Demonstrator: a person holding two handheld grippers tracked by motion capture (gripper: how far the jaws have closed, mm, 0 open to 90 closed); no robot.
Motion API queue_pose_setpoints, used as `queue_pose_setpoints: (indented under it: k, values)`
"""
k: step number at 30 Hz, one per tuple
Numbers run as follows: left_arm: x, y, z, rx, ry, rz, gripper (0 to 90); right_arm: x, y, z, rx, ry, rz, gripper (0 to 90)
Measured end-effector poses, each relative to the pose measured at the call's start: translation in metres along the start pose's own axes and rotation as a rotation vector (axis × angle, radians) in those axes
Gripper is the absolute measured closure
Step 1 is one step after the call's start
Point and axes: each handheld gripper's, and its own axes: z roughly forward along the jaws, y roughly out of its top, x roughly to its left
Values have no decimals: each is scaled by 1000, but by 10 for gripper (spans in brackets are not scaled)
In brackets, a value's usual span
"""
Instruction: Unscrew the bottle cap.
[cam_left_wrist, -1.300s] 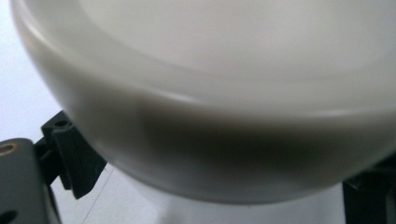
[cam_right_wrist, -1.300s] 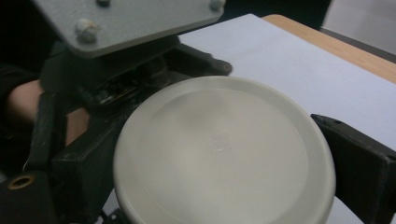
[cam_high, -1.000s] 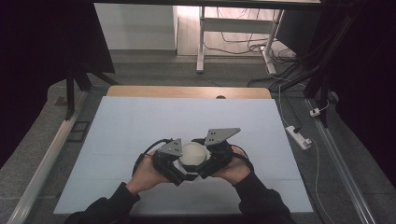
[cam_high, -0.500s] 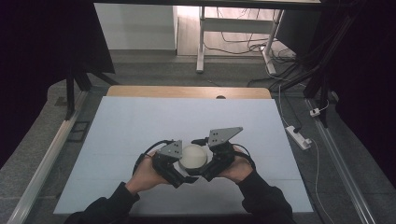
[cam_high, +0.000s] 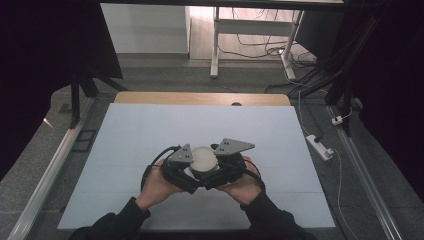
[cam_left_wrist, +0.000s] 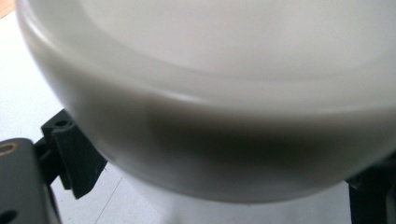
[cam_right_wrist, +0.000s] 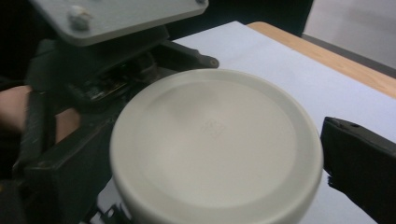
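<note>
Left tongs (cam_high: 192, 176) and right tongs (cam_high: 212, 175) meet nose to nose over the near-centre of the counter (cam_high: 150, 130), both on a round off-white lidded jar (cam_high: 204, 158) held betw. them, lid facing up.

High view: person's hands come in from the bottom edge, grey plates angled outward either side of the jar. Whether the jar rests on the counter or hangs just above it can't be told.

Left gripper view: lid rim (cam_left_wrist: 196, 107) looms close and blurred; one black jaw shows at lower left beside the jar's wall, the other at the right edge — jaws look spread around the body, w/ contact likely but not clear.

Right gripper view: lid top (cam_right_wrist: 215, 140) smooth, w/ a faint moulded mark at its middle. Right jaw stands a little off the rim, so these tongs appear part-open, straddling the lid rather than pinching it.

Handling, as judged: rigid plastic, light, glossy and prob. slippery; curved wall gives jaws little purchase. Best hold is one pair across the body below the rim, other across the lid edge.

Vs. half a sec. ago: jar and both tongs sit in almost the same spot; little visible change.
</note>
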Motion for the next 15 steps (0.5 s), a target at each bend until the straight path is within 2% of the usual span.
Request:
queue_pose_setpoints:
  k: [4, 8, 10, 11, 12, 15]
  values:
    - [-1, 0, 0, 6, 5, 1, 79, 2, -2, 2, -11, 2, 8, 65]
    - [0, 1, -1, 9, -6, 7, 79, 3, -3, 2, -22, -3, 2, 69]
    - [0, 1, -1, 9, -16, 13, 79, 2, -2, 1, -17, 10, -3, 69]
    - [0, 1, -1, 10, -26, 17, 79, 0, -1, 0, -7, 41, -6, 70]
    - [0, 0, -1, 11, -35, 19, 79, 0, -1, 0, -7, 41, -6, 70]
    - [1, 0, 0, 15, -60, 31, 79, -5, -2, 0, -1, 92, -14, 71]
